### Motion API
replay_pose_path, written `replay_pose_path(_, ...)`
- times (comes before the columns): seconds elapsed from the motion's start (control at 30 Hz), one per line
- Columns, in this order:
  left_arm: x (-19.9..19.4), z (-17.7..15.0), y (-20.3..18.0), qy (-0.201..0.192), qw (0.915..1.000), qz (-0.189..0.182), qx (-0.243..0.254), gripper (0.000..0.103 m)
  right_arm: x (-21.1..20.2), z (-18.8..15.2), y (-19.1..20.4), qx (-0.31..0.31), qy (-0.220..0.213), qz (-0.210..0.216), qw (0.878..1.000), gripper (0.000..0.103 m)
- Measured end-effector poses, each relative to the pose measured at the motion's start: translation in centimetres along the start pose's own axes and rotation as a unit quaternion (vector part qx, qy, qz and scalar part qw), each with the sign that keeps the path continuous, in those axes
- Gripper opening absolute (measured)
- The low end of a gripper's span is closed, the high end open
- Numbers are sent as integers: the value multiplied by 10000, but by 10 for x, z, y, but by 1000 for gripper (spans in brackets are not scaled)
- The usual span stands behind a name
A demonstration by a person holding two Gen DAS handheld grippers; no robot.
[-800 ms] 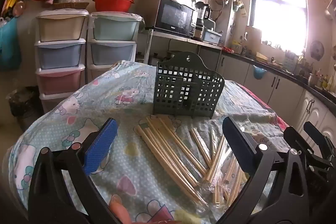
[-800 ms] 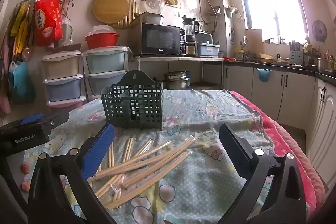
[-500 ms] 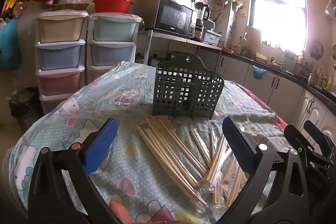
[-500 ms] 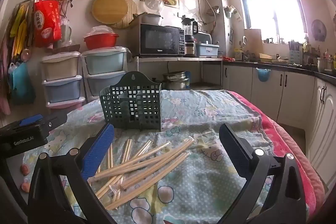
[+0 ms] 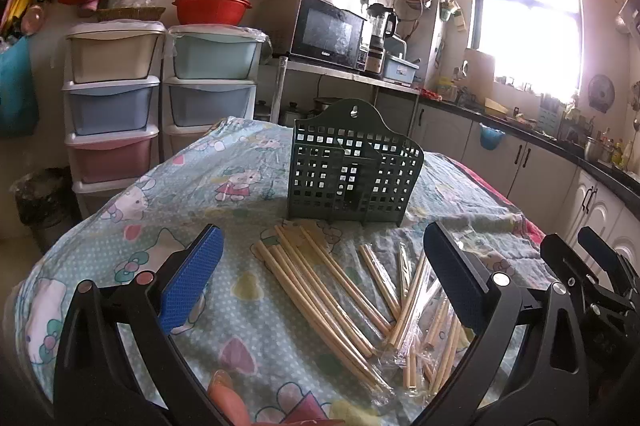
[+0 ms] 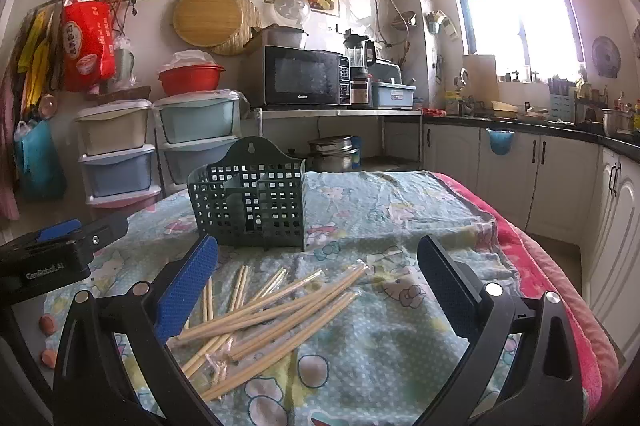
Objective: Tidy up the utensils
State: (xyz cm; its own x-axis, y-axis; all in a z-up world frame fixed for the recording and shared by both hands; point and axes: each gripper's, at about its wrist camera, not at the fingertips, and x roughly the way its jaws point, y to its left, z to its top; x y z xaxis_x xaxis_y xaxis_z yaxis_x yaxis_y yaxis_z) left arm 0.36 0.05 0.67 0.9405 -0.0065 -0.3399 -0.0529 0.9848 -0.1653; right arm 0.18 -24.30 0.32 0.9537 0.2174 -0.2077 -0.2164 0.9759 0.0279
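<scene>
Several wooden chopsticks (image 5: 340, 286) lie scattered on the patterned tablecloth (image 5: 168, 210), some in clear wrappers. Behind them stands a dark green perforated utensil holder (image 5: 352, 178), upright and empty as far as I can see. My left gripper (image 5: 320, 274) hovers above the near end of the chopsticks, jaws wide open, nothing between them. In the right wrist view the same chopsticks (image 6: 272, 310) lie before the holder (image 6: 252, 202). My right gripper (image 6: 316, 274) is open over them and holds nothing. The left gripper's body (image 6: 52, 254) shows at the left edge there.
Stacked plastic drawers (image 5: 112, 106) stand behind the table, with a microwave (image 5: 324, 30) on a shelf. White kitchen cabinets (image 6: 540, 170) run along the right. A red blanket edge (image 6: 540, 254) hangs off the table's right side.
</scene>
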Motion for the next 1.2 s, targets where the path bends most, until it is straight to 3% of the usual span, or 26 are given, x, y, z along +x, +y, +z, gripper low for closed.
replay_pose_path(1.2, 0, -3, -4, -10, 10000, -14, 12, 93, -1, 1, 7, -64, 19, 65, 10000, 97)
